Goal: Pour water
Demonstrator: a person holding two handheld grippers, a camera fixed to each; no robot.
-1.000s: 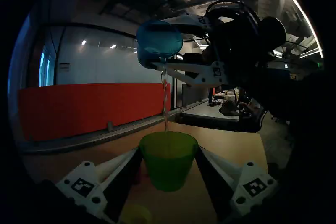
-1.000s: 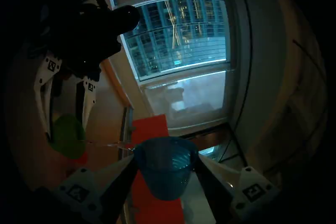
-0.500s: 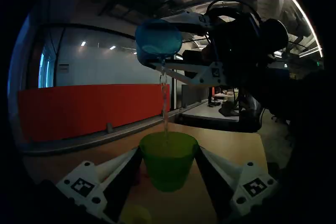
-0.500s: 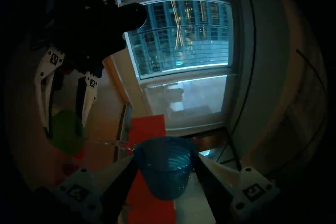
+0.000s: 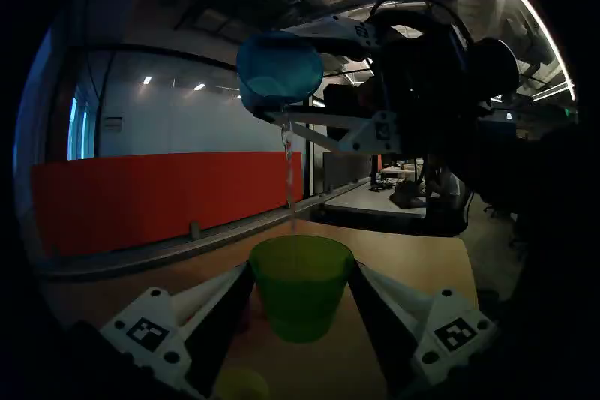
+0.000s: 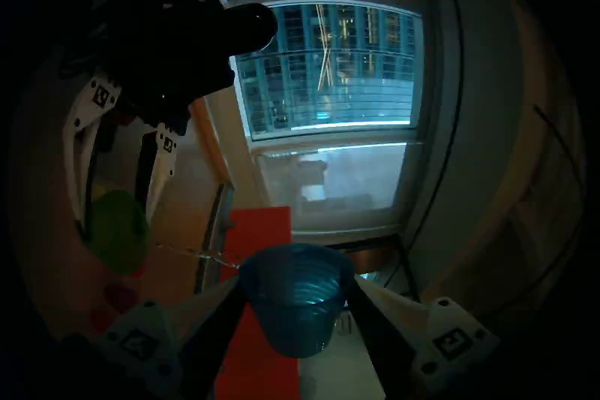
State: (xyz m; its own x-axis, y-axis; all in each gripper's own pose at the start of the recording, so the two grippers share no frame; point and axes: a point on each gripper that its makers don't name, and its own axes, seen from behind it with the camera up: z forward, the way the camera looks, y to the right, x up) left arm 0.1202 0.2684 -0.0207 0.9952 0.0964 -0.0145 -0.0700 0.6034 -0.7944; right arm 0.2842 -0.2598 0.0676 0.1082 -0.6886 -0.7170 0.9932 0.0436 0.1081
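Fingers (image 5: 225,310) of the left gripper (image 5: 300,276) clamp the upright green cup (image 5: 301,306) over the surface (image 5: 420,257), while those of the right gripper (image 6: 294,291), higher and turned sideways, clamp the tipped blue cup (image 6: 294,317), a thin stream of water (image 5: 289,167) falling toward the green cup.

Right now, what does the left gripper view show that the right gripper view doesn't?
Left gripper view: ceiling light strips overhead and office desks farther back. Right gripper view: a tall window with buildings outside, and a look down into the blue cup. Shared: that tipped blue cup, the green cup, the thin water stream running between them, and the orange panel.
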